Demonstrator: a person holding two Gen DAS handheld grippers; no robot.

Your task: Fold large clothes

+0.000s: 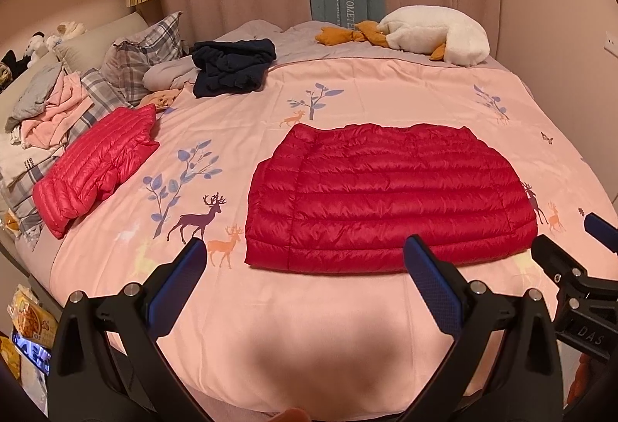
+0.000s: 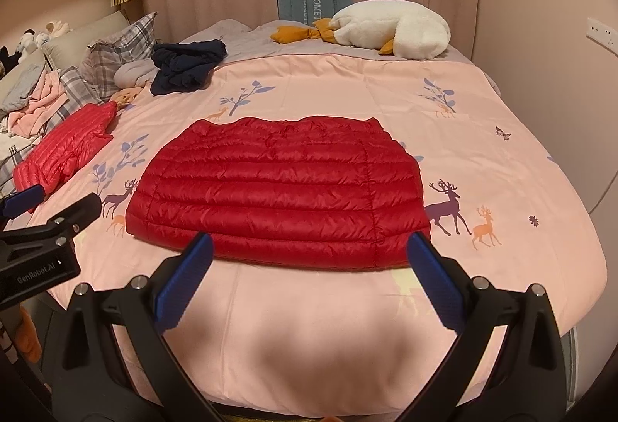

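Note:
A dark red quilted down jacket lies folded flat in a rectangle on the pink deer-print bedcover; it also shows in the right wrist view. My left gripper is open and empty, held above the bed's near edge just in front of the jacket's left part. My right gripper is open and empty, just in front of the jacket's near edge. A lighter red down jacket lies folded at the left, also seen in the right wrist view.
A crumpled dark navy garment lies at the back left. A pile of pink and grey clothes and plaid pillows sit at the far left. A white goose plush lies at the back by the curtains.

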